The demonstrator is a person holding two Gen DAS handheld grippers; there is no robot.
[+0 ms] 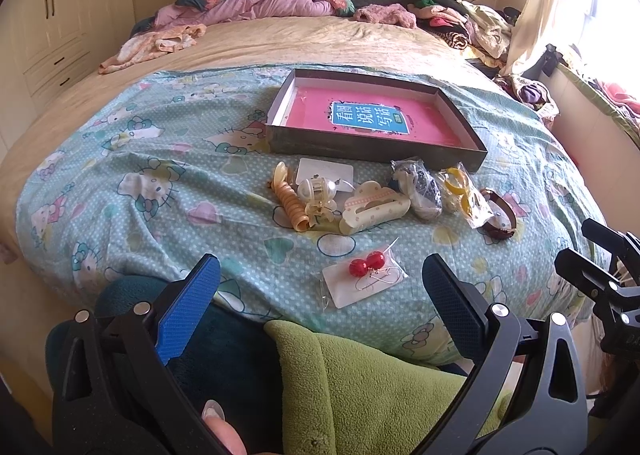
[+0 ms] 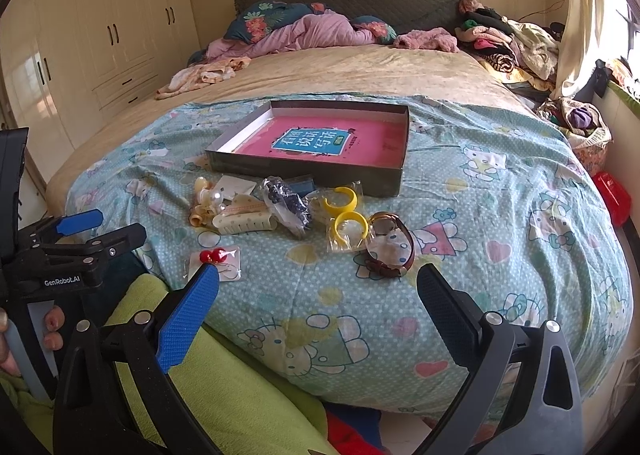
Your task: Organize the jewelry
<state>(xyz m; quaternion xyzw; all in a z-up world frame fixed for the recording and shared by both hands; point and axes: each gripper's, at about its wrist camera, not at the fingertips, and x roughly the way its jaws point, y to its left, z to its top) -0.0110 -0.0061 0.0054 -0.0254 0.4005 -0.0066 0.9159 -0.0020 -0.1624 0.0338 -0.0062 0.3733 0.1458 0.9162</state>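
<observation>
Left tongs [image 1: 320,287]: wide open, nothing between them, hovering over the near edge of the bed; also seen at the left edge of the right wrist view [image 2: 100,227], where only part of them shows.
Right tongs [image 2: 318,295]: wide open and empty, above the near edge of the bed; in the left wrist view only a black corner shows at the right edge.
Bed [image 1: 100,159]: covered near us with a blue cartoon-cat sheet, beige blanket further back.
Box [image 1: 280,135]: shallow dark tray on the sheet beyond the jewelry, with a pink book [image 1: 360,123] lying flat inside; nothing else is in it.
Red earrings [image 1: 366,265]: two red balls on a white card in a clear bag, nearest to the left tongs, apart from the rest.
Watch [image 2: 394,245]: brown strap, lying just beyond the right tongs; partly over a clear wrapper.
Yellow rings [image 2: 346,211]: two open yellow hoops in clear bags, just left of the watch; whether they are bangles or clips I cannot tell.
Dark bag [image 2: 290,205]: clear bag of dark pieces, contents too small to make out.
Cream hair clip [image 1: 374,207]: large claw clip in the middle of the pile.
Pearl clip [image 1: 314,191]: small, partly overlapping a white card.
Spiral band [image 1: 292,203]: orange coil at the left end of the pile.
Person: fingers [image 2: 52,329] on the left handle, green clothing [image 1: 380,387] at the bottom; the rest is cut off.
Far end of the bed: heaped clothes and bedding, not clearly separable.
</observation>
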